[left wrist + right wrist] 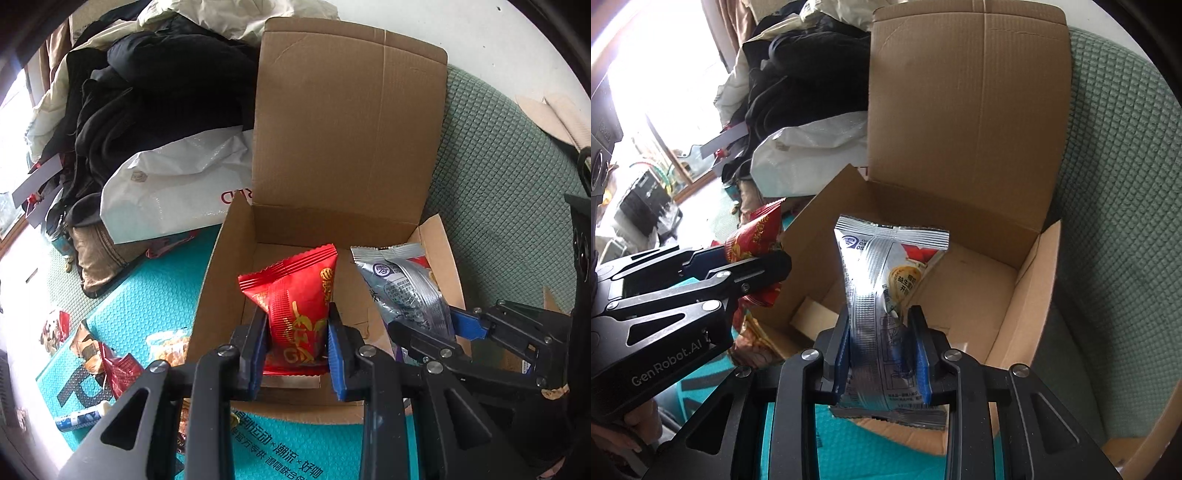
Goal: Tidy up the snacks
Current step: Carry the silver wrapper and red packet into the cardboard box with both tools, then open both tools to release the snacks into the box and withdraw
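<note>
"GenRobot.AI" on left tongs (pixel 753 271)

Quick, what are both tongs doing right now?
Left tongs: shut on the red snack packet.
Right tongs: shut on the silver snack packet.

open box (pixel 436 269) on mat (pixel 147 295), lid upright behind, clothes pile (pixel 147 110) left-behind it, loose snacks (pixel 110 362) on mat left of box

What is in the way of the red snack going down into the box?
Nothing visible. The left gripper holds the red snack above the open cardboard box, lid up, floor below bare. The silver packet hangs beside it.
</note>
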`<state>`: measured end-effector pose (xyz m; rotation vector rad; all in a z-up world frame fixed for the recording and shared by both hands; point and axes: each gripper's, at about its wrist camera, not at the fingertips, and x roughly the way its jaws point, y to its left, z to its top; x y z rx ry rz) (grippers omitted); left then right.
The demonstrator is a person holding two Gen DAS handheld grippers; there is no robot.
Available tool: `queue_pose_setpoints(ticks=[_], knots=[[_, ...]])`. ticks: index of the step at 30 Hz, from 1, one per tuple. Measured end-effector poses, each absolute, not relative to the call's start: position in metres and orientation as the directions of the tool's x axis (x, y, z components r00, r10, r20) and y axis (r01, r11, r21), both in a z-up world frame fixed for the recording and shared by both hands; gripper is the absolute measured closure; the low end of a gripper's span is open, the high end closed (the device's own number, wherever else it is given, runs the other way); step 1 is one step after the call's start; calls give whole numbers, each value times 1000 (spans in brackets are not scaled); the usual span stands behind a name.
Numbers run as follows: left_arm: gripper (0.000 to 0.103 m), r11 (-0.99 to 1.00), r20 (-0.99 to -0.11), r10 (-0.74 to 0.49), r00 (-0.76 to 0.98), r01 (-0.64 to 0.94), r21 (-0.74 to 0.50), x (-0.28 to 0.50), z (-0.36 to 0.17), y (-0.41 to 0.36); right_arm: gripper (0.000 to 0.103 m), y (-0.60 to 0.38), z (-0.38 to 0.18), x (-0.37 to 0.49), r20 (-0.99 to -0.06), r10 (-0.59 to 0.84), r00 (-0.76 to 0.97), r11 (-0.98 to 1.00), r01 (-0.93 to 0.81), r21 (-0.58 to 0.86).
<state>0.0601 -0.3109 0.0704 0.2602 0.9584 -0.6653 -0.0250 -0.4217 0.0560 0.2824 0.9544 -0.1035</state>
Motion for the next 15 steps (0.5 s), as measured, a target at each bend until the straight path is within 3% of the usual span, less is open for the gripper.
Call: queue_pose_setpoints(ticks=[15], knots=[[75, 774, -858, -354, 372, 631, -46, 80, 39, -341, 74, -446, 41, 0, -837, -65, 543, 952, 286, 112]])
